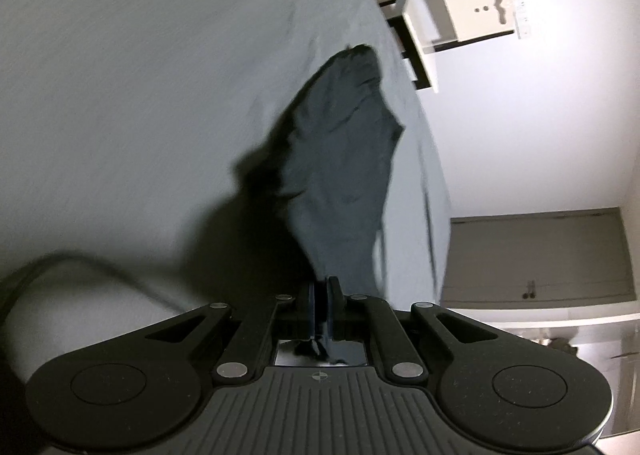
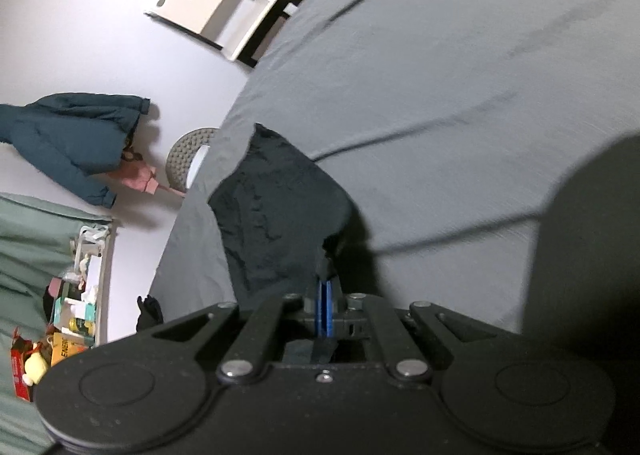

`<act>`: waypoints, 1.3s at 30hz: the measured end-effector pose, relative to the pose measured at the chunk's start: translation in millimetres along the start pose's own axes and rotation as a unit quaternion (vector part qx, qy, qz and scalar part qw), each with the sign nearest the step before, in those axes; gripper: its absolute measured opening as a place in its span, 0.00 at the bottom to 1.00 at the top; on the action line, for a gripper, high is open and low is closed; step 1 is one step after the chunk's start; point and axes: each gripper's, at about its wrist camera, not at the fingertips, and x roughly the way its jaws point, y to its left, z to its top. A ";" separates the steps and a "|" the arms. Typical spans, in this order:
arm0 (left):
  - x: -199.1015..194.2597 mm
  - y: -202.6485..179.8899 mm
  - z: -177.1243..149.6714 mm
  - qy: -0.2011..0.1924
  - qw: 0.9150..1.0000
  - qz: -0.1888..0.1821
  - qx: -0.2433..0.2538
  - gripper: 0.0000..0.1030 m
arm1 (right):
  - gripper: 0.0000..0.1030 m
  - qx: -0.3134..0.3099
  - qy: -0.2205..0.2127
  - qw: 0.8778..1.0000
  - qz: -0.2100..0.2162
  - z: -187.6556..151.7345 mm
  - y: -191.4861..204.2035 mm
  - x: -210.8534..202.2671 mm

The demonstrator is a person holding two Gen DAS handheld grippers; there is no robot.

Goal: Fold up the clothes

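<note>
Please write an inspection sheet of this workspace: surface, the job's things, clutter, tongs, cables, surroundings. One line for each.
Surface: grey wrinkled bed sheet, long creases across it.
Job's things: one dark crumpled cloth garment, pinched by both tongs and hanging from them onto the sheet.
Clutter: nothing seen on the sheet besides the garment.
Tongs: left tongs shut on the garment; right tongs shut on the garment.
Cables: dark blurred cable beside the left tongs.
Surroundings: white wall shelf; teal padded jacket on the wall; grey studded round cushion; shelf of small boxes; grey-brown cabinet door.
</note>
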 end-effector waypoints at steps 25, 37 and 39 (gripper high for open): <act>115.3 -3.6 129.6 -0.005 0.996 0.055 -0.074 0.05 | 0.03 0.082 0.035 0.996 -0.014 69.6 -11.6 129.4; 117.9 -7.8 152.6 -0.004 1.000 0.023 -0.021 0.17 | 0.08 0.091 0.037 0.994 0.046 83.5 -21.6 152.4; 115.3 -12.8 155.2 -0.011 1.000 0.026 -0.003 0.45 | 0.14 0.086 0.042 0.994 0.060 85.3 -22.1 154.2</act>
